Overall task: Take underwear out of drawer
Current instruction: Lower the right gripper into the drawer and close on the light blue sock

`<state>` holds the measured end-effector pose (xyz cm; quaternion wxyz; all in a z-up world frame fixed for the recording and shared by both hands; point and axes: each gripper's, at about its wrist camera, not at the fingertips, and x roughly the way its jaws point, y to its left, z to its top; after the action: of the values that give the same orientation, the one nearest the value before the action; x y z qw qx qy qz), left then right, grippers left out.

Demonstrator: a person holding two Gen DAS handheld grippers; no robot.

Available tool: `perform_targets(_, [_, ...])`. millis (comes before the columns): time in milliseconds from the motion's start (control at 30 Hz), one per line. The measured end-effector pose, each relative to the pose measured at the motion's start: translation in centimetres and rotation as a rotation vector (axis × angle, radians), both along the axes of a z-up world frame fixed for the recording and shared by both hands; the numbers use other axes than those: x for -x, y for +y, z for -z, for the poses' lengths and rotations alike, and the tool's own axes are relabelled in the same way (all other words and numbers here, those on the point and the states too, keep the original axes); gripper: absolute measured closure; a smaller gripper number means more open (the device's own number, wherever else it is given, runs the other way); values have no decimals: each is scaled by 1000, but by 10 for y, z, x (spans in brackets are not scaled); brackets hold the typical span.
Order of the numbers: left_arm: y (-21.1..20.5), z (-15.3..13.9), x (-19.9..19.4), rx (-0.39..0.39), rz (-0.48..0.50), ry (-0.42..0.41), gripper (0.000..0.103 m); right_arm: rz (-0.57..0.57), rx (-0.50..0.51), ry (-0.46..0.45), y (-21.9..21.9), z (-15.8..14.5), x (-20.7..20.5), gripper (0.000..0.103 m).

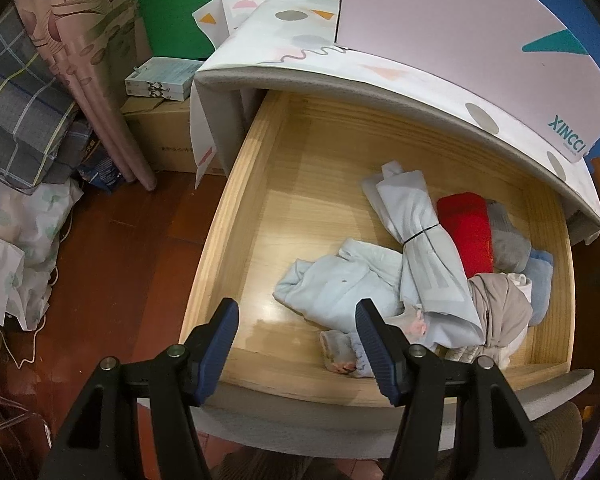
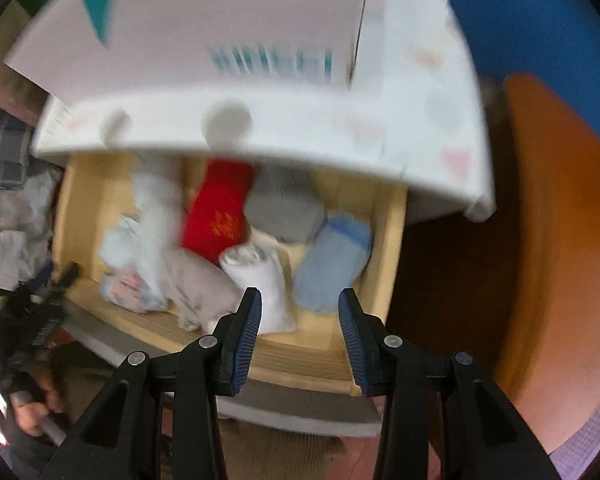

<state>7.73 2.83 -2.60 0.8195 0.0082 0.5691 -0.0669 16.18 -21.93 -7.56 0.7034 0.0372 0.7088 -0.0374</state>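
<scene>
Several folded and rolled garments lie bunched in the right half of the open wooden drawer (image 1: 260, 184), whose left half is bare board. From the left wrist view: a pale blue rolled piece bound with a black band (image 1: 420, 240), a crumpled light blue garment (image 1: 340, 280) in front of it, a red folded piece (image 1: 466, 228), a grey roll (image 1: 508, 244), a blue roll (image 1: 540, 276) by the right wall, and a beige bundle (image 1: 500, 308) near the front. The right wrist view, blurred by motion, also shows a white rolled piece (image 2: 260, 276) near the front rail. Which of these is underwear I cannot tell for certain; the small tight rolls seem the likeliest.

The left gripper (image 1: 298, 340) hangs over the drawer's front left part, its jaws moderately wide with nothing between them. The right gripper (image 2: 300, 320) points down over the front rail, jaws apart by a narrower gap and empty, with the white roll and the blue roll just beyond its tips.

All of it is light, soft cloth that will yield and sag. A roll should be pinched across its middle, so both pads bite through the full thickness and it lifts as one piece. Taken by a loose edge, it would probably unroll or slip, and the tangled pieces beside it might drag along. The cloth-covered top (image 1: 380, 76) overhangs the back of the drawer, so the front rolls look easiest to reach.
</scene>
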Motion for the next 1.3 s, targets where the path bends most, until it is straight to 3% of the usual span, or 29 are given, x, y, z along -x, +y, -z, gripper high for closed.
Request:
perform_targets(133, [1, 0, -1, 5, 5, 6, 41, 57, -7, 35, -6, 32, -3, 65])
perform_targets(500, [0, 3, -3, 15, 10, 22, 41, 97, 117, 77, -8, 79, -19, 64])
perform_targets(633, [0, 4, -5, 25, 6, 34, 41, 65, 150, 86, -2, 91, -23, 49])
perform_targets(900, [0, 7, -6, 30, -1, 51, 41, 0, 217, 68, 3, 105, -30, 48])
perform_targets(1033, [-1, 7, -6, 25, 0, 55, 41, -13, 231, 72, 1, 106, -27, 57])
perform_targets(1300, [-2, 7, -5, 18, 3, 54, 41, 7, 133, 95, 0, 101, -8, 60])
